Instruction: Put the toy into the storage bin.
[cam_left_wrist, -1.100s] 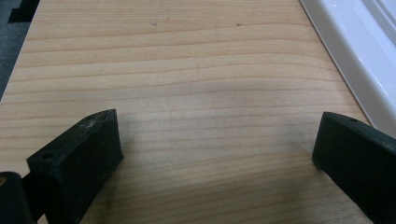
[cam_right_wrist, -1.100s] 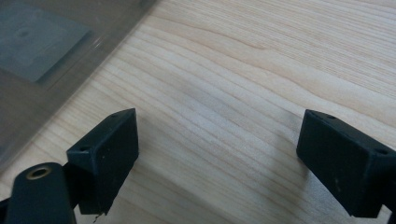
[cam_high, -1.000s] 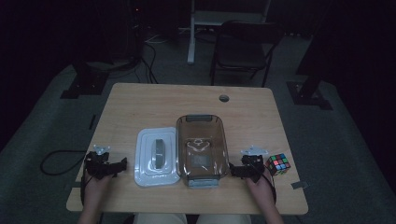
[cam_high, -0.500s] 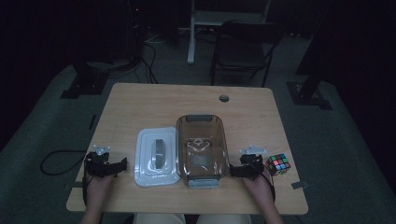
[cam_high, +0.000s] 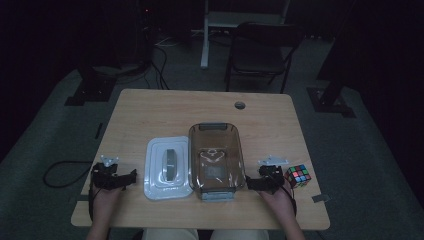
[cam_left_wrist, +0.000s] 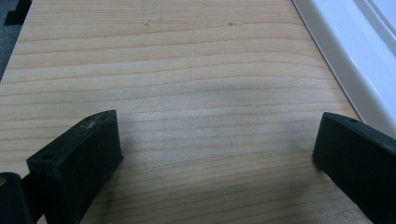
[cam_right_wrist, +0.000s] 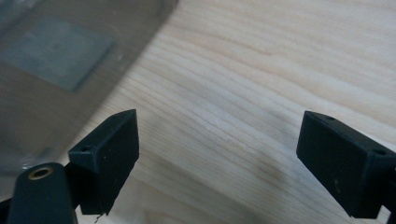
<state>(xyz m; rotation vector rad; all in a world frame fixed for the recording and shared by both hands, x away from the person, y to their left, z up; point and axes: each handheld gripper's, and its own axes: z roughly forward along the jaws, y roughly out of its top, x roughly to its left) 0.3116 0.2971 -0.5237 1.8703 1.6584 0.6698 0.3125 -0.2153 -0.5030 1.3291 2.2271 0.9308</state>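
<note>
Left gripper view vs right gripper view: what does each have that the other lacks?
Left gripper view: the white lid's glossy rim along the upper right, beside the open left hand-held gripper.

Right gripper view: the tinted clear container at upper left, a grey square patch visible through it, beside the open right hand-held gripper.

Both: two black jaws set wide apart with nothing between them, over bare light wood table.
</note>
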